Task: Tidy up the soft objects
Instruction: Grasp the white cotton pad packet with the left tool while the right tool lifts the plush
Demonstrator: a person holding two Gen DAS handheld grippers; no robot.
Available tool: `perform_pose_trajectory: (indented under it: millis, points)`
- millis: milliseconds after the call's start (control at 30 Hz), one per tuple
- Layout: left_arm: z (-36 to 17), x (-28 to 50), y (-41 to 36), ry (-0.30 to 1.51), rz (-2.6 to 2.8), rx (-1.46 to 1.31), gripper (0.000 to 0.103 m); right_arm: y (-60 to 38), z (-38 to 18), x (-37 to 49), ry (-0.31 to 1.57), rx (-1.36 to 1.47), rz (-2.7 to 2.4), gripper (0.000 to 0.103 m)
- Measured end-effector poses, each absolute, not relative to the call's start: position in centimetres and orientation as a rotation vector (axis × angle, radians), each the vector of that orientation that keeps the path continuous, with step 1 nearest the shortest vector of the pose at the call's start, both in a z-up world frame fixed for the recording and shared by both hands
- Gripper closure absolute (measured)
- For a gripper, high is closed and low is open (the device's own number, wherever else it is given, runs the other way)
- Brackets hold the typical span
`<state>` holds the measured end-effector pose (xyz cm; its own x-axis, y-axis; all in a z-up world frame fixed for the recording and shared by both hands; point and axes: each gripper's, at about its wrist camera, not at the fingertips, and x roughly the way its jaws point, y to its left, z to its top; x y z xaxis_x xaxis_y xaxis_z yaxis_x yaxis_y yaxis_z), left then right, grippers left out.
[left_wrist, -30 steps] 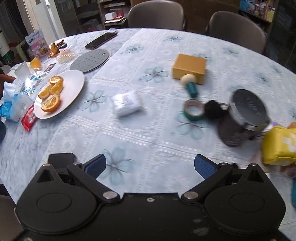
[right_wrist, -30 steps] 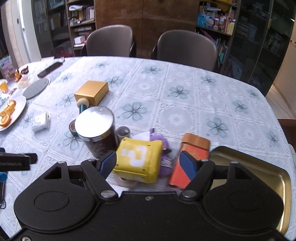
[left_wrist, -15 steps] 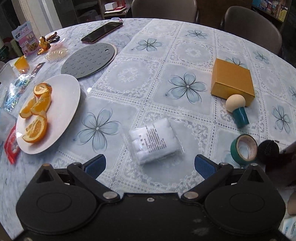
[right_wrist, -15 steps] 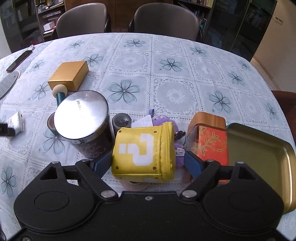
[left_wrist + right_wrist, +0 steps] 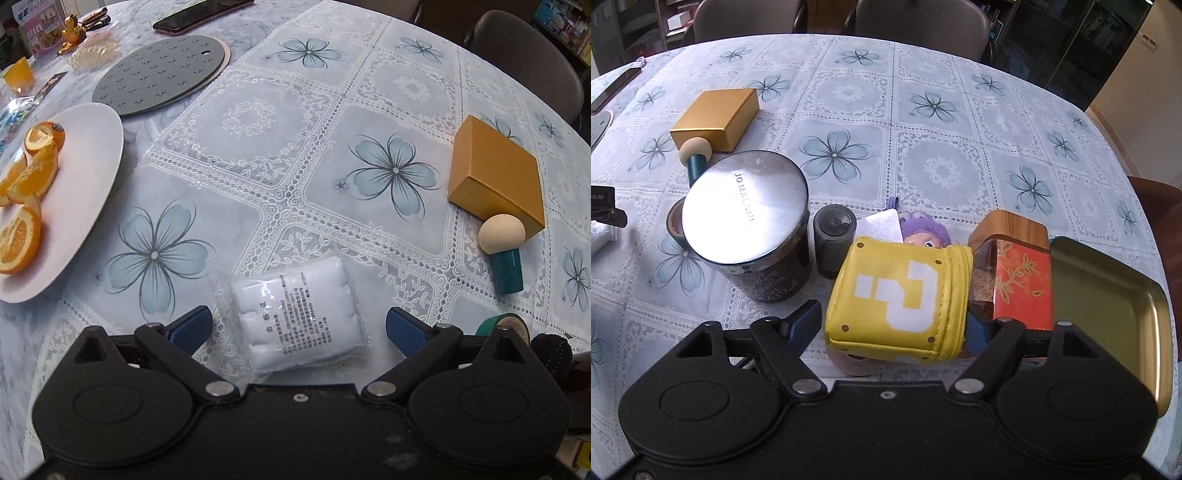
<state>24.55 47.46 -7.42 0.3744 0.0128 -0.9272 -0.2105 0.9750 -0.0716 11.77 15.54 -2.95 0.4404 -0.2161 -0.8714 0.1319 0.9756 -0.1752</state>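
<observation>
The left gripper point(image 5: 297, 326) has come down over the white packet point(image 5: 299, 314), jaws spread; the right gripper point(image 5: 888, 326) is closing around the yellow pouch point(image 5: 899, 299).

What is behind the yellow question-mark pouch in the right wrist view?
Behind the yellow pouch a purple-haired doll's head and a white card show. The pouch hides the doll's body and the card's lower part.
</observation>
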Motion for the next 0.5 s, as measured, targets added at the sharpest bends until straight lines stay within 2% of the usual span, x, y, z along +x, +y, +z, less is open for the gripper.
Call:
perform_pose_trajectory:
  millis: [67, 133, 200, 300, 500]
  points:
    - [-7.3, 24.5, 47.6, 1.182, 0.140, -0.197, 0.004, 15.4, -3.0, 11.7, 1.093, -0.079, -0.220, 0.035]
    - [-7.1, 24.4, 47.6, 1.174, 0.146, -0.191, 0.013, 15.4, -2.9, 11.6, 1.092, -0.071, -0.223, 0.036]
    - [-6.6, 24.0, 47.7, 1.157, 0.145, -0.173, 0.034, 15.4, -2.8, 11.5, 1.088, -0.067, -0.224, 0.038]
    - [-6.3, 23.6, 48.1, 1.165, 0.105, -0.189, 0.039, 15.5, -2.4, 11.1, 1.080, -0.055, -0.219, 0.039]
    - [-4.4, 21.2, 48.1, 1.147, 0.083, -0.216, 0.039, 15.6, -0.5, 9.6, 1.055, -0.042, -0.175, 0.039]
